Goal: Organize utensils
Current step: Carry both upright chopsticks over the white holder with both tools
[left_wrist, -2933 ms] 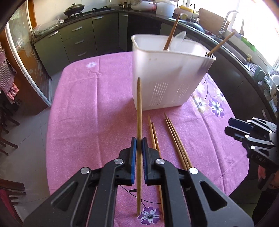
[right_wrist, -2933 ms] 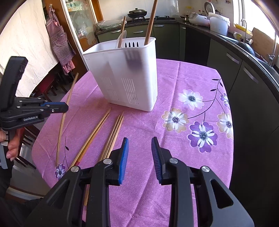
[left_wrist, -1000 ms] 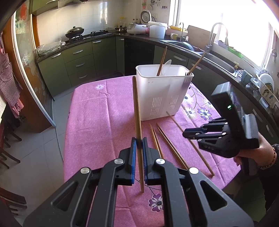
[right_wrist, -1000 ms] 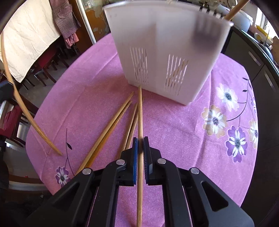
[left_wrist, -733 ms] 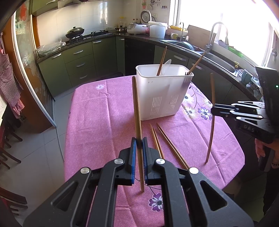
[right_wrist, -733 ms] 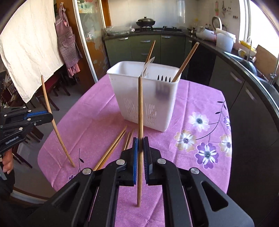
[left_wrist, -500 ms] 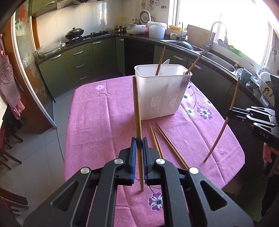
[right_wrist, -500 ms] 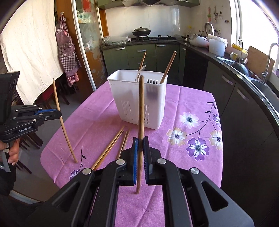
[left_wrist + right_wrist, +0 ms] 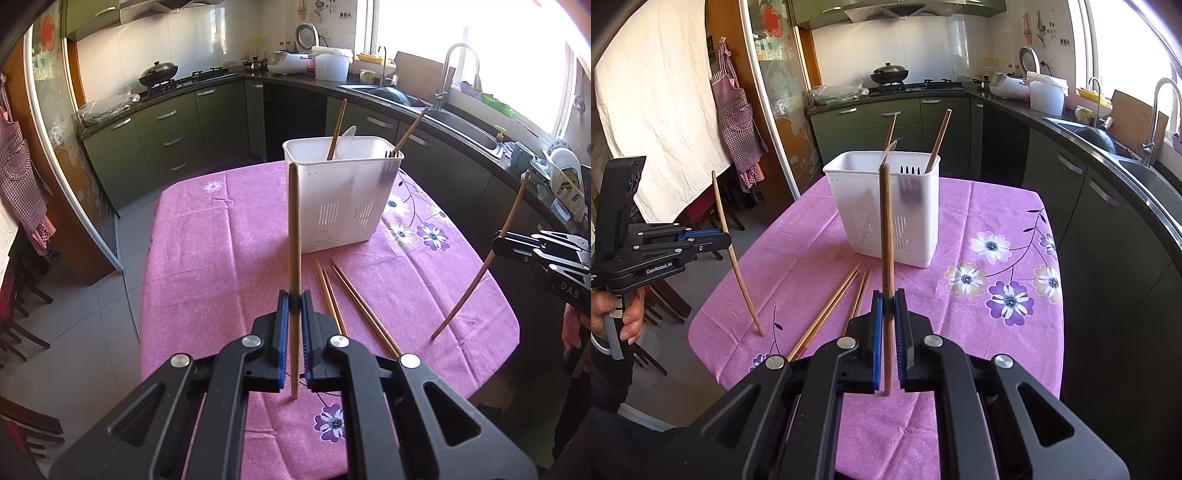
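Note:
My left gripper [image 9: 291, 300] is shut on a wooden chopstick [image 9: 294, 236] that stands upright above the pink tablecloth [image 9: 207, 266]. My right gripper [image 9: 888, 299] is shut on a second chopstick [image 9: 885, 229], also upright. Each gripper shows in the other's view: the right gripper [image 9: 498, 240] at the table's right edge, the left gripper [image 9: 724, 236] at its left. Ahead stands a white slotted utensil holder [image 9: 343, 199] with chopsticks, a spoon and a fork in it. Several loose chopsticks [image 9: 343, 291] lie on the cloth before it.
The table has rounded edges with floor around it. Dark green cabinets [image 9: 166, 136] and a counter with a sink [image 9: 465, 125] run behind and to the right. Dark chairs [image 9: 713, 221] stand at the left. A hand [image 9: 626, 321] grips the left tool's handle.
My right gripper has lifted its chopstick off the table and pulled back from the holder, now holding it upright at the table's right edge. The left gripper has stayed still.

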A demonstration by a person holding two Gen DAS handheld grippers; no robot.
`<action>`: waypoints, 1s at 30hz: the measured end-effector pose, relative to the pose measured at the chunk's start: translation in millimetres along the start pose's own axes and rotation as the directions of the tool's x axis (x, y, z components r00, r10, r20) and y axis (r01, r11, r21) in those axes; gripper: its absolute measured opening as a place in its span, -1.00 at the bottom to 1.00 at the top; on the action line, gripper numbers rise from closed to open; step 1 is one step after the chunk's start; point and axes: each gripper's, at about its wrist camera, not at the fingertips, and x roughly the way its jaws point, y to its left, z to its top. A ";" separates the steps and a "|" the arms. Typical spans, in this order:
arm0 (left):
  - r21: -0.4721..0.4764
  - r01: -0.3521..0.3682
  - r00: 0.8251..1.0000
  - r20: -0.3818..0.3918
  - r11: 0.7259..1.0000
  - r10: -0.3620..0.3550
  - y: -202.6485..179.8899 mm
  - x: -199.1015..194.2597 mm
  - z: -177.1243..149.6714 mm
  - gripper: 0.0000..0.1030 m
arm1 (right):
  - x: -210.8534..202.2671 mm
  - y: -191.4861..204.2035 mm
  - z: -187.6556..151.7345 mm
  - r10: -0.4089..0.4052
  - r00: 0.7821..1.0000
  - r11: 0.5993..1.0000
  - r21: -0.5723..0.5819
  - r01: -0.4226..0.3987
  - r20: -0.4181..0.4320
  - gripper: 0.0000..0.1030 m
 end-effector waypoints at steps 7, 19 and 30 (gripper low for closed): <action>0.000 0.007 1.000 0.024 1.000 -0.007 -0.3 -10.8 7.7 -0.87 | -4.7 -1.2 7.7 0.017 1.000 1.000 0.006 -0.017 0.017 -0.86; 0.036 0.038 0.995 0.096 0.999 -0.041 -10.7 -42.3 72.4 -0.87 | -37.7 8.1 72.1 0.041 0.989 0.999 -0.036 -0.037 0.140 -0.86; 0.065 0.039 0.959 0.277 0.997 -0.055 -30.2 -79.4 169.3 -0.87 | -59.6 -2.3 164.9 0.083 0.949 0.996 -0.008 -0.085 0.305 -0.86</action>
